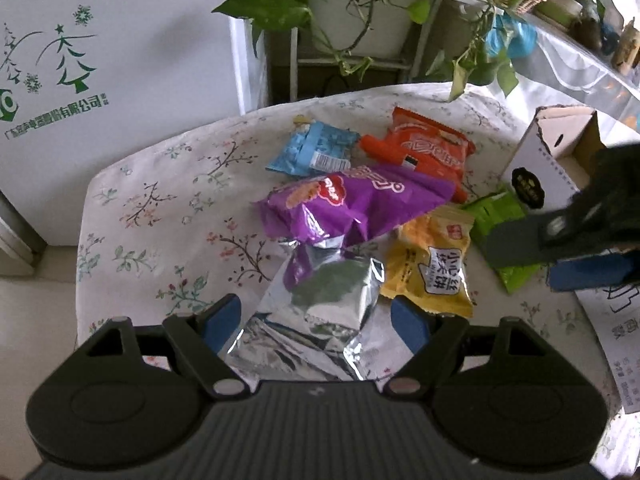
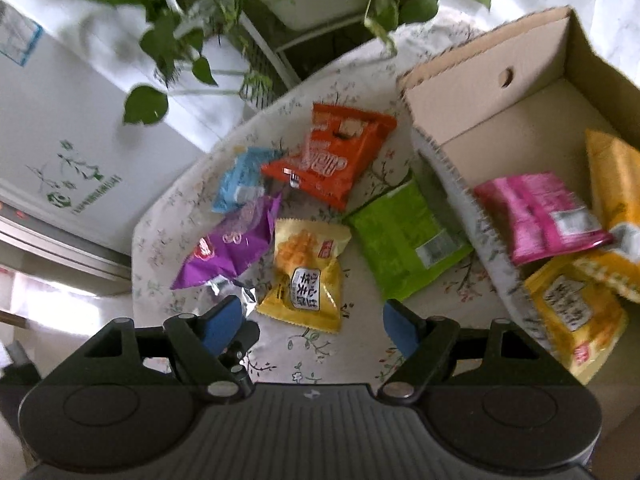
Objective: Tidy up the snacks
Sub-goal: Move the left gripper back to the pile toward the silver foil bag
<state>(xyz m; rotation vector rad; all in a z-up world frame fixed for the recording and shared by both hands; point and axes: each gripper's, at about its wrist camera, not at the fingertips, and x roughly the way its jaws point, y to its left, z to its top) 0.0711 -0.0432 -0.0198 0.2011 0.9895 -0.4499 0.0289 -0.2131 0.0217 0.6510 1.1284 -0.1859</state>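
Note:
Snack packets lie on a floral tablecloth point(image 1: 160, 208): purple point(image 1: 352, 204), orange point(image 1: 424, 148), light blue point(image 1: 316, 152), yellow point(image 1: 432, 264), green point(image 1: 500, 212). My left gripper point(image 1: 316, 320) is open, its blue pads either side of the purple packet's silver end point(image 1: 328, 312). My right gripper point(image 2: 312, 320) is open and empty above the table, just in front of the yellow packet point(image 2: 308, 272), with the green packet point(image 2: 404, 236) ahead right. It also shows in the left wrist view point(image 1: 568, 240). The cardboard box point(image 2: 500, 120) holds a pink packet point(image 2: 540, 216) and yellow packets point(image 2: 576, 312).
A white appliance box point(image 1: 100, 80) stands left of the table. A plant rack with trailing leaves point(image 1: 340, 12) stands behind it. A printed paper sheet point(image 1: 612, 340) lies at the table's right edge. The purple point(image 2: 228, 244), orange point(image 2: 332, 156) and blue point(image 2: 240, 180) packets lie left of the box.

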